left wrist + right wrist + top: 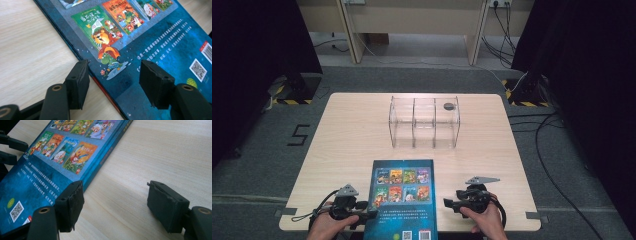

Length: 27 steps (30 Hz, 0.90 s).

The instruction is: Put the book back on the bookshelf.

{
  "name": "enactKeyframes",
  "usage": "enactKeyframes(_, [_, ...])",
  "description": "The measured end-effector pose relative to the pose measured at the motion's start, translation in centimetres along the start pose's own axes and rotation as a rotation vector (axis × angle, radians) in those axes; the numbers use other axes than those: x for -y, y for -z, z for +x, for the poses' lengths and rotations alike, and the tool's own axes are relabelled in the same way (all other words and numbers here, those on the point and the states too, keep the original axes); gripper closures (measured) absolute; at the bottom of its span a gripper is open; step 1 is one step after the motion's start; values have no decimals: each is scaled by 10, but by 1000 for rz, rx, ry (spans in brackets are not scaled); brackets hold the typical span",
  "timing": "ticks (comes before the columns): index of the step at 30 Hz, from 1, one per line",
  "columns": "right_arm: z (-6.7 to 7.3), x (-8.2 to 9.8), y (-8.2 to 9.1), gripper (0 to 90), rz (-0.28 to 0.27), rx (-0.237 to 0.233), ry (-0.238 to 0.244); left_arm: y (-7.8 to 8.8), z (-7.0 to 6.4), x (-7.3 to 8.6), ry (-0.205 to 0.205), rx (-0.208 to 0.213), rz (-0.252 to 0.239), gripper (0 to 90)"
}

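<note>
Two open claws flank a blue book (404,197) lying flat at the near edge of the counter (352,130), its bottom hanging slightly over that edge. The left claw (113,75) straddles the book's left edge with nothing held; the right claw (115,195) gapes over bare wood just beside the right edge. Since the book lies flat, a jaw may fail to get under it and instead shove it off the counter, well short of the clear divider box (424,122).
</note>
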State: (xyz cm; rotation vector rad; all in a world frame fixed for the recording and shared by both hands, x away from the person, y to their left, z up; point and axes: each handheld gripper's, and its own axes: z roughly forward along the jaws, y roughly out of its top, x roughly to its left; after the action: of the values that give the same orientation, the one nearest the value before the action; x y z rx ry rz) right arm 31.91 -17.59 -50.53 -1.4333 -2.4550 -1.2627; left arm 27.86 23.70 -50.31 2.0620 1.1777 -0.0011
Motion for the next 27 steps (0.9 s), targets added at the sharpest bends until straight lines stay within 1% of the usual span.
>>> enactKeyframes(4, [0, 0, 0, 299, 1, -1, -7, -2, -3, -1, -1, 8, 3, 408])
enactKeyframes(5, [0, 0, 0, 300, -1, -1, -2, -3, -5, -1, 0, 16, 4, 406])
enactKeyframes(6, [0, 0, 0, 300, 0, -2, -2, -6, -8, -2, 4, 36, 9, 407])
enactKeyframes(8, [-1, 0, 0, 303, -2, -4, -2, -9, -13, -2, 10, 60, 11, 413])
enactKeyframes(9, [0, 0, 0, 306, -1, -5, -7, -9, -13, -2, 10, 60, 11, 415])
enactKeyframes(10, [-1, 0, 0, 307, -1, -6, -9, -13, -17, -4, 10, 71, 9, 415])
enactKeyframes(11, [-1, 0, 0, 307, -1, -8, -11, -13, -17, -4, 10, 71, 9, 417])
enactKeyframes(13, [-1, 0, -1, 319, -7, -11, -18, -20, -23, -7, 11, 82, -1, 418])
enactKeyframes(15, [-1, 0, -1, 321, -9, -13, -25, -21, -25, -8, 13, 89, -3, 418])
enactKeyframes(16, [-1, 0, -1, 332, -14, -19, -32, -24, -27, -9, 21, 100, -9, 423])
enactKeyframes(19, [-1, 0, -3, 364, -21, -26, -45, -27, -30, -9, 12, 106, -9, 424])
enactKeyframes(20, [-1, 1, -5, 346, -22, -54, -65, -28, -32, -10, 12, 109, -11, 422])
enactKeyframes(21, [0, 1, -5, 322, -35, -75, -106, -29, -33, -10, 12, 110, -10, 420])
enactKeyframes(22, [0, 1, -5, 322, -35, -75, -106, -29, -33, -10, 10, 107, -10, 420])
enactKeyframes(23, [-3, 2, -5, 328, -45, -87, -143, -30, -32, -10, 30, 119, -17, 416])
enactKeyframes(24, [-5, 2, -5, 325, -57, -104, -185, -30, -31, -10, 38, 124, -20, 416])
enactKeyframes(25, [-7, 3, -5, 325, -71, -115, -213, -30, -30, -11, 52, 130, -25, 416])
enactKeyframes(26, [-7, 3, -5, 325, -71, -115, -213, -30, -30, -11, 52, 130, -25, 411])
enactKeyframes(27, [-11, 4, -5, 325, -95, -141, -274, -31, -30, -11, 60, 137, -26, 407])
